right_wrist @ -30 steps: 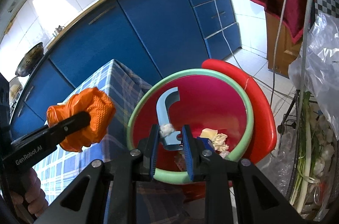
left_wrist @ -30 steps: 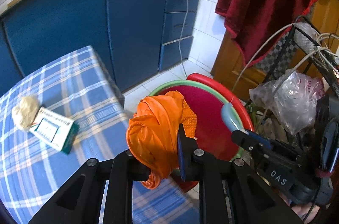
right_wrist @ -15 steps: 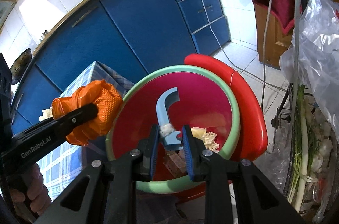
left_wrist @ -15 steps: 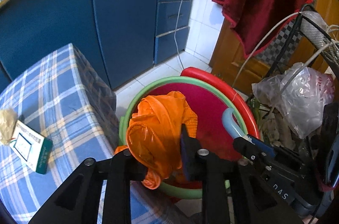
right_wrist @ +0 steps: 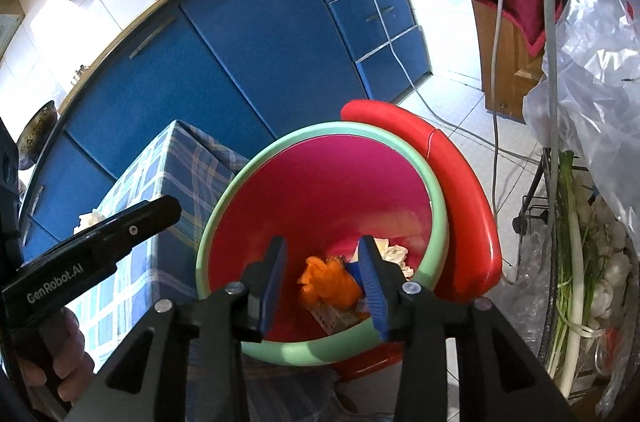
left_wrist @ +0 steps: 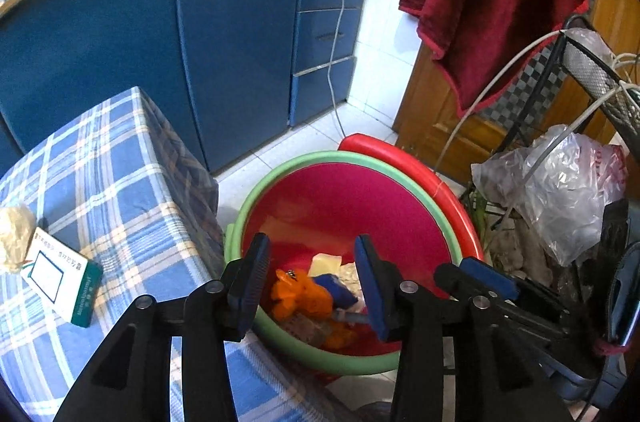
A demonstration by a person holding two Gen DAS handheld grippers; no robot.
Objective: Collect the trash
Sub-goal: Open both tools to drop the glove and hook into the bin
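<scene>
- The orange bag point(left_wrist: 303, 292), pinched in the left gripper point(left_wrist: 312, 282) a second ago, now lies at the bottom of the red bin point(left_wrist: 348, 198); the pale blue curved piece once held by the right gripper point(right_wrist: 322, 278) is gone from between its fingers.
- Both grippers hang over the bin mouth, jaws spread wide, nothing between the pads.
- Bin contents: orange bag, a blue item point(left_wrist: 334, 288) touching it, crumpled pale paper point(right_wrist: 394, 254) behind, and a brownish scrap toward the near wall.
- The bin has a green rim point(right_wrist: 438, 206) and stands on the tiled floor just beside the checked tablecloth point(left_wrist: 108, 174), with a red lid point(right_wrist: 460, 178) leaning behind it.
- Left wrist view only: a green-and-white carton point(left_wrist: 60, 276) on the cloth, touching a crumpled beige wad point(left_wrist: 14, 238) near the table's left side; both remain outside the bin.
- Right wrist view only: spring onions point(right_wrist: 574, 254) and garlic in a wire rack point(right_wrist: 536, 206) to the right, and the hand point(right_wrist: 60, 354) under the left tool.
- Open floor lies between the bin and the blue cabinets point(left_wrist: 200, 42); a white cable point(left_wrist: 334, 62) crosses it.
</scene>
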